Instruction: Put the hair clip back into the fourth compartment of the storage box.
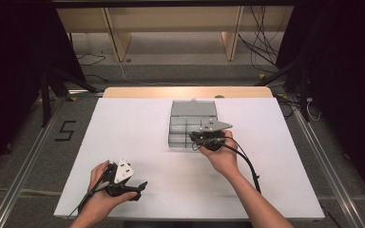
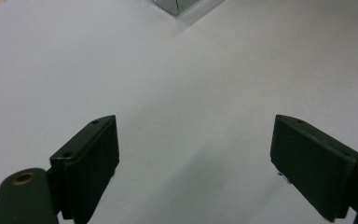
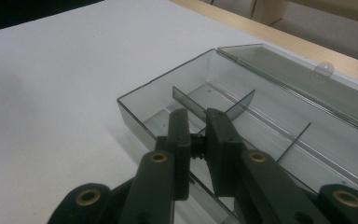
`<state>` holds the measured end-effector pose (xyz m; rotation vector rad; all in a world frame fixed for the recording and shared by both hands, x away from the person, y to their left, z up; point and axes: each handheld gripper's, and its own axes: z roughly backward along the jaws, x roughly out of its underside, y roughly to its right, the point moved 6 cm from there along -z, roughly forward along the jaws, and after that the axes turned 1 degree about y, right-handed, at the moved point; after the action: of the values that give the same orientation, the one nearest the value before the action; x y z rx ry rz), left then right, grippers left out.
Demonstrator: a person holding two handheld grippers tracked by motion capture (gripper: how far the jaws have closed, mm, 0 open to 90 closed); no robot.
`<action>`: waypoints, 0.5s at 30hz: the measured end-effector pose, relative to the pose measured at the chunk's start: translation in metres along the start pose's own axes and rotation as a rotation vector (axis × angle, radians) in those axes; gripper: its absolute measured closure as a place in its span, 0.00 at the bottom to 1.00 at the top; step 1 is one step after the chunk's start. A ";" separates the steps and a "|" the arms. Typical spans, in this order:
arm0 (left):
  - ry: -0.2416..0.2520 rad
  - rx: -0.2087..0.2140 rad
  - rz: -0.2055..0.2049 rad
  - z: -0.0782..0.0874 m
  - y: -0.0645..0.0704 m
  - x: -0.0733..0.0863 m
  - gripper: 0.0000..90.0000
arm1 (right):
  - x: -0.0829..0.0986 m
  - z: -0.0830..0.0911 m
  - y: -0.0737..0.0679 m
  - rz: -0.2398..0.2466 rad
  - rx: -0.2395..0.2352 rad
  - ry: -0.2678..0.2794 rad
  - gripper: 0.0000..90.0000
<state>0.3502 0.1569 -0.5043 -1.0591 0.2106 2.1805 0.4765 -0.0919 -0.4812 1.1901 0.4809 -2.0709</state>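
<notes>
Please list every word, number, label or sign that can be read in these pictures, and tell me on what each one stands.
"5": a large dark digit marked on the grey floor left of the white table, in the high view.
No other text can be read: the clear plastic box, the left hand-held gripper and the right hand-held gripper carry no legible label.

Looks like a lab recording bay: white flat tabletop (image 1: pixel 138 142), black curtains (image 1: pixel 9 71), loose cables (image 1: pixel 261 47) on grey floor, aluminium rails (image 1: pixel 24 161).
</notes>
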 end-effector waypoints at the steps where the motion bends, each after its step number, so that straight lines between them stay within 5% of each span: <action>1: 0.000 0.000 0.000 0.000 0.000 0.000 0.17 | 0.000 0.000 0.000 0.000 0.000 0.000 0.90; 15: 0.001 0.000 0.001 0.000 0.000 0.000 0.17 | -0.003 -0.008 -0.002 -0.006 0.000 -0.008 0.90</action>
<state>0.3501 0.1566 -0.5043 -1.0599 0.2118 2.1808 0.4809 -0.0843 -0.4830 1.1812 0.4807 -2.0804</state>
